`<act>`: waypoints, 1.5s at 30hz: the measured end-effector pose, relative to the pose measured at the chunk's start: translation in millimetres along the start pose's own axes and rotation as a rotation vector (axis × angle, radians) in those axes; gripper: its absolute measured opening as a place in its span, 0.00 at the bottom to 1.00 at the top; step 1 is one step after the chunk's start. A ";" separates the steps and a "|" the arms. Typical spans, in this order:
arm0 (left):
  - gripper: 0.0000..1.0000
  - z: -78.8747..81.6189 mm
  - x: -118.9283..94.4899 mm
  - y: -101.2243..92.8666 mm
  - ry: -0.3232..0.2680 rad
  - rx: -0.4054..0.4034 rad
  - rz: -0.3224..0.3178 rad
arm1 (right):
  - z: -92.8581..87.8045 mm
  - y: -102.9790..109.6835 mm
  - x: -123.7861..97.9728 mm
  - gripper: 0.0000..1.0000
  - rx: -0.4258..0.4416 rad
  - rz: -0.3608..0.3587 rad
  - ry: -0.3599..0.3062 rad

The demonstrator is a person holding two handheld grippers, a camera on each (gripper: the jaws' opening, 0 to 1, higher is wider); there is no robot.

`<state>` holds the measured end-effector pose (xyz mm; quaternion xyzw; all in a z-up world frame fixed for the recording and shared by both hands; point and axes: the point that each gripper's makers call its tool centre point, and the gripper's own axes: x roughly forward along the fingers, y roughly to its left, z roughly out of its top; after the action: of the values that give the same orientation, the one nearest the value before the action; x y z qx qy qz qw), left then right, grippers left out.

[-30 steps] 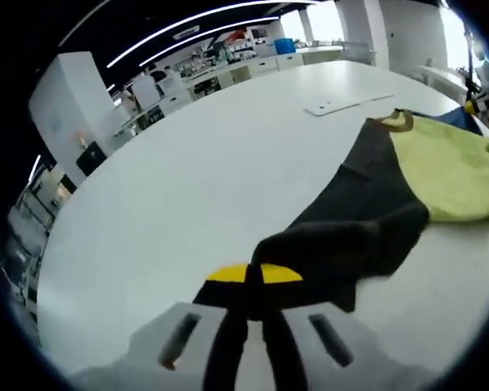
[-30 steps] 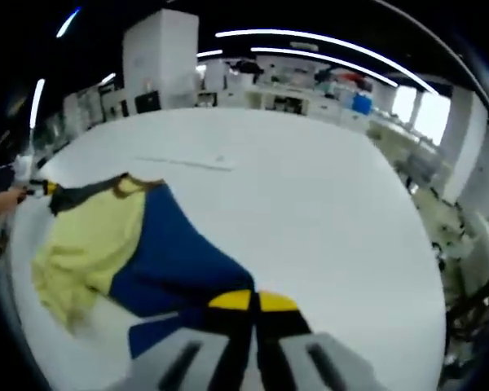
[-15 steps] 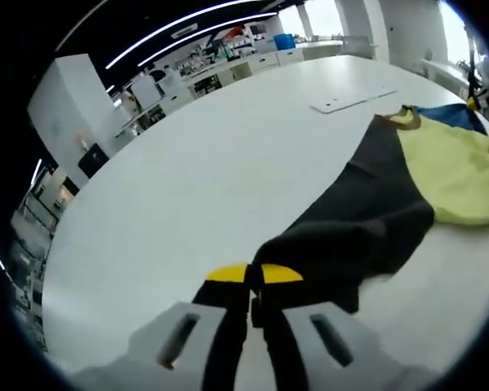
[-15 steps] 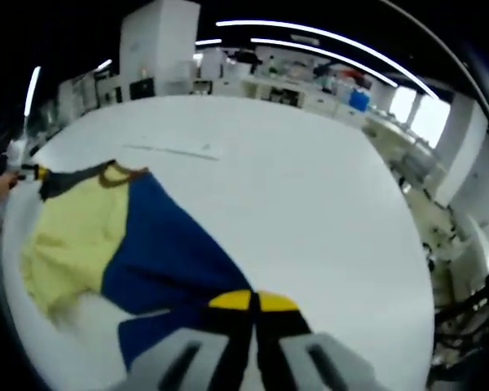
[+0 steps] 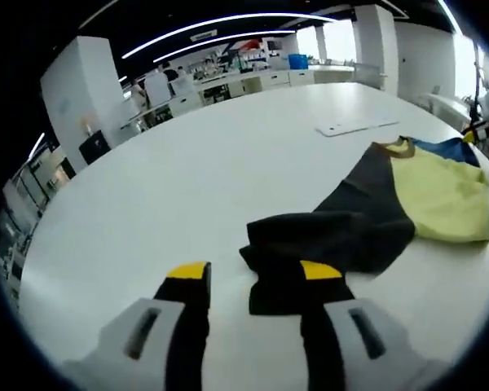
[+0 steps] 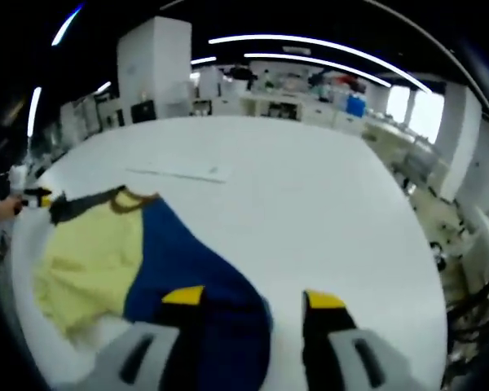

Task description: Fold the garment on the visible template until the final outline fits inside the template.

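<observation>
Status: the garment (image 5: 375,212) lies on the white table (image 5: 187,187). In the left gripper view it occupies the centre and right of the frame; in the right gripper view, the lower left. It is a three-colour piece: a black panel, a yellow panel (image 5: 440,191) and a blue panel (image 6: 191,273), with a brown collar (image 5: 395,147).

Grippers: the left gripper (image 5: 253,281) has its jaws spread apart, holding nothing; a bunched fold of black fabric lies between and just ahead of them. The right gripper (image 6: 253,300) is likewise spread and empty, with blue fabric under its left jaw.

Progress: judged partial. Both side portions appear drawn inward, but the fabric is bunched and wrinkled, not squared. A thin flat white strip (image 5: 354,127) lies beyond the collar; whether it is the template cannot be told, and no outline is visible around the garment. Fit is unconfirmed; flattening and further folds likely remain.

Orientation: in the left gripper view the long axis runs from lower centre to upper right, collar end pointing away from the camera.
</observation>
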<state>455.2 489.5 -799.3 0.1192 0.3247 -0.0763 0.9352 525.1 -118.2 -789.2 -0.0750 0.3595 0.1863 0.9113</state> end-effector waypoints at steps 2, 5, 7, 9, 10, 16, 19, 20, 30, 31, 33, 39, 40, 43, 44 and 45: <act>0.53 1.3 -5.0 -5.2 -0.026 -0.020 -0.025 | 1.1 7.9 -0.4 0.68 0.010 0.034 -0.009; 0.65 3.9 -17.7 -20.7 -0.073 -0.041 -0.066 | 1.9 19.9 -2.8 0.83 0.014 0.073 -0.022; 0.72 4.3 -21.9 -27.2 -0.081 -0.025 -0.077 | 0.2 29.3 -2.7 0.88 0.011 0.113 -0.014; 0.77 5.4 -26.9 -35.8 -0.091 -0.031 -0.092 | -0.8 40.5 -5.4 0.93 -0.019 0.146 -0.020; 0.79 9.1 -28.9 -41.9 -0.118 -0.054 -0.116 | -2.2 49.3 -8.5 0.96 -0.041 0.169 -0.020; 0.92 16.1 -45.5 -63.8 -0.155 -0.047 -0.166 | -5.0 87.0 -27.7 0.99 -0.112 0.244 -0.021; 0.99 21.7 -55.7 -74.9 -0.188 -0.055 -0.203 | -6.9 114.2 -39.9 0.99 -0.166 0.315 -0.021; 0.99 21.1 -59.5 -79.3 -0.193 -0.063 -0.218 | -7.7 120.9 -43.3 0.99 -0.176 0.328 -0.018; 0.99 14.4 -90.4 -112.7 -0.207 -0.064 -0.264 | -3.1 197.0 -71.5 0.99 -0.221 0.512 -0.074; 0.99 12.8 -93.0 -115.5 -0.207 -0.064 -0.267 | -2.2 202.2 -73.3 0.99 -0.219 0.525 -0.079; 0.99 11.2 -97.8 -123.9 -0.208 -0.063 -0.271 | -2.0 212.3 -76.6 0.99 -0.219 0.547 -0.085; 0.98 2.3 -111.4 -140.8 -0.211 -0.055 -0.291 | -12.1 250.9 -84.1 0.98 -0.284 0.603 -0.089; 0.98 0.6 -114.0 -144.9 -0.212 -0.057 -0.299 | -15.3 258.6 -85.5 0.96 -0.312 0.616 -0.089; 0.96 -4.8 -118.1 -156.0 -0.197 -0.064 -0.305 | -22.3 271.4 -82.6 0.92 -0.378 0.598 -0.103; 0.95 -7.9 -120.5 -161.7 -0.192 -0.060 -0.310 | -25.6 275.0 -81.6 0.91 -0.404 0.593 -0.103; 0.95 -9.1 -122.1 -164.9 -0.192 -0.061 -0.315 | -31.0 280.2 -79.9 0.90 -0.426 0.589 -0.101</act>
<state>318.6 341.8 -758.4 0.0305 0.2505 -0.2231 0.9416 341.7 108.2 -758.1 -0.1471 0.2733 0.5148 0.7992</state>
